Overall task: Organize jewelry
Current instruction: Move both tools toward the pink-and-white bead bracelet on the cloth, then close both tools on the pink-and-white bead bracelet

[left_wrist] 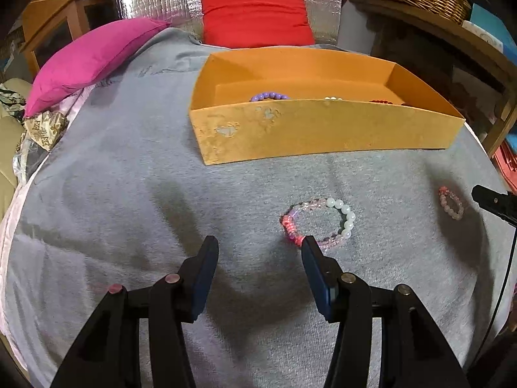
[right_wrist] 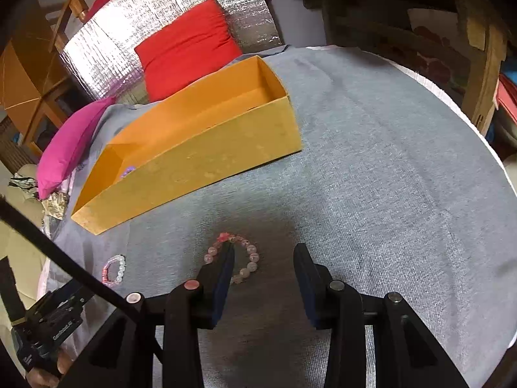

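On a grey fleece-covered round table (left_wrist: 129, 177) before crinkled silver foil sheeting (right_wrist: 129, 38), both grippers, left (left_wrist: 260, 245) and right (right_wrist: 263, 253), hover half-open, holding nothing.

Both grippers (left_wrist: 260, 242) (right_wrist: 263, 249) apparently open, empty

Both wrist views angled down, sharing orange box (left_wrist: 323, 129).

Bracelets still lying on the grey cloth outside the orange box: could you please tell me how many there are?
2. The pink-and-white bracelet lies by the left gripper's fingers; the pale pink bracelet lies at the right gripper's fingers. Others sit inside the orange box, partly hidden.
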A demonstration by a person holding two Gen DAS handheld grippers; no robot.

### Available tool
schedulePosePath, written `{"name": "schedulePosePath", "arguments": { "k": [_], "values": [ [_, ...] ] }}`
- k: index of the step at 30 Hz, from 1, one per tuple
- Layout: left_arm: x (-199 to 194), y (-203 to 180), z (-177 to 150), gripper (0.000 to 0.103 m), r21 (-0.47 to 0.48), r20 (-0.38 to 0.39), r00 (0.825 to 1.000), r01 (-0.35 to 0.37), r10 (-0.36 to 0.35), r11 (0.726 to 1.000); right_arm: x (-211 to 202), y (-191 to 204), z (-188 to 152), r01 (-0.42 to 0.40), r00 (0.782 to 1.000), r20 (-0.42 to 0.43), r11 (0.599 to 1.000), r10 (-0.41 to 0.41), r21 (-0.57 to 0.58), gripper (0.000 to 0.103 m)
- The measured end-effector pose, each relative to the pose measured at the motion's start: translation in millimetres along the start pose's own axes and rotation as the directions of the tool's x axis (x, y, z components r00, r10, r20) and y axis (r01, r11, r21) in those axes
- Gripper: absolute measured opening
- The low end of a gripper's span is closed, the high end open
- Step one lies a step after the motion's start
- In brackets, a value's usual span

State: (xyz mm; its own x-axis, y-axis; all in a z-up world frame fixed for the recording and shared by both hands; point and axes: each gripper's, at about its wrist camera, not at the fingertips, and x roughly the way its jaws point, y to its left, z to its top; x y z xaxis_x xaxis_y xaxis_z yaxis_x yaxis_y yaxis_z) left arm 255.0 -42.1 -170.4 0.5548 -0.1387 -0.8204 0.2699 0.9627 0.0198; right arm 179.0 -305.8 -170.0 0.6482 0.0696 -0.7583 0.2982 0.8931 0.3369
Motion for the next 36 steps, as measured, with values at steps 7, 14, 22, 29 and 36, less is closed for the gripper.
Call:
{"name": "schedulePosePath", "arguments": {
  "k": [7,14,22,29,36],
  "values": [
    [4,-3,2,0.054,0.008,0.002,1.000,0.003,-0.003,1.000,10,3,-1,-0.005,1.000,-0.013,1.000,0.005,-0.007,0.042],
    [11,1,3,0.054,-0.007,-0.014,1.000,0.023,-0.024,1.000,10,9,0,0.021,1.000,-0.006,0.999,-0.021,-0.030,0.041],
    [10,-2,3,0.054,0.002,-0.015,1.000,0.024,-0.024,1.000,10,5,-1,0.030,1.000,-0.008,0.999,-0.030,-0.017,0.041],
    [10,-8,2,0.054,0.017,-0.021,0.999,0.031,-0.030,0.999,14,4,-2,0.037,0.999,-0.020,0.999,-0.037,-0.032,0.040],
    [14,-7,5,0.054,0.011,-0.021,0.999,0.034,-0.034,0.999,26,20,-5,0.086,0.996,-0.015,0.990,-0.088,-0.112,0.032]
  ]
}}
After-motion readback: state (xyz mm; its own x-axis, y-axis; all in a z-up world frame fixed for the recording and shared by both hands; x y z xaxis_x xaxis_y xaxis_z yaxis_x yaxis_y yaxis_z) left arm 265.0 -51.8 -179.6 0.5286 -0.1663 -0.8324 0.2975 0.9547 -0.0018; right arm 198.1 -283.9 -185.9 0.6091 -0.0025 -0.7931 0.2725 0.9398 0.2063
